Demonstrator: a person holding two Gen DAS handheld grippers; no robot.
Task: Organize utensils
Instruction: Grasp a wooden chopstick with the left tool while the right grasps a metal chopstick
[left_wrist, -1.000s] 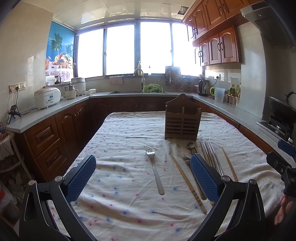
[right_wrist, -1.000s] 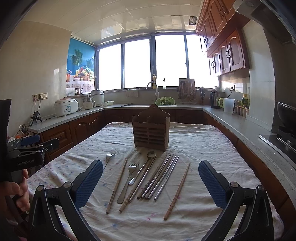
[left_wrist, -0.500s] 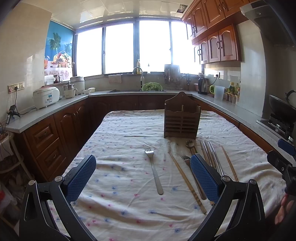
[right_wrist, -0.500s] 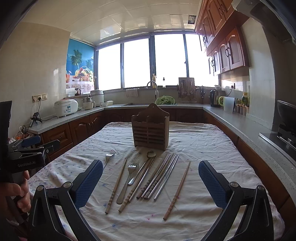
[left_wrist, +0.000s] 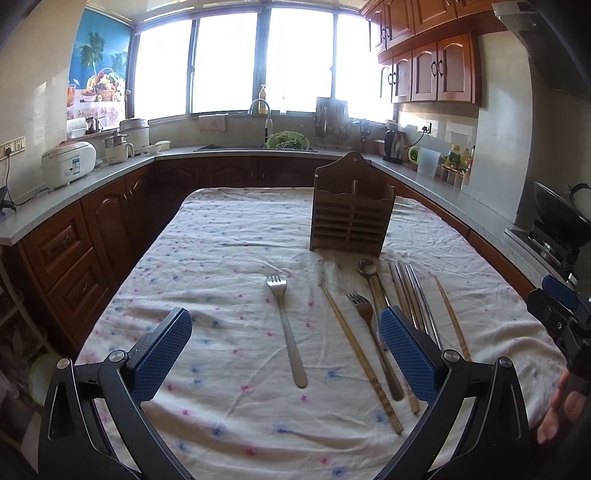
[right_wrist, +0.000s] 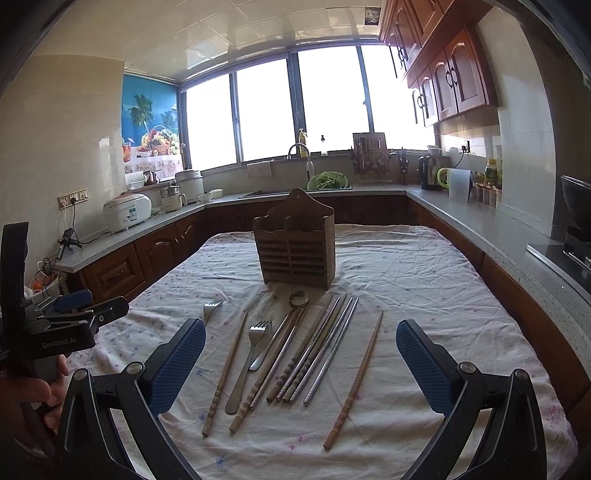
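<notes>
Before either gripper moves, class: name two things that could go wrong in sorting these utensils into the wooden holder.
1. The metal chopsticks lie packed side by side, so a gripper may pinch several.
2. The wooden holder stands free on the wrinkled tablecloth; pushing a utensil in might tip or slide it.

Forks, spoon, chopsticks lie before upright, seemingly empty wooden holder.

A kitchen with bright windows along the far wall. A white rice cooker sits on the grey counter at left. A green colander of vegetables rests by the sink tap. A black kettle stands at right, under brown wooden wall cabinets. A tropical fruit poster hangs at left.
</notes>
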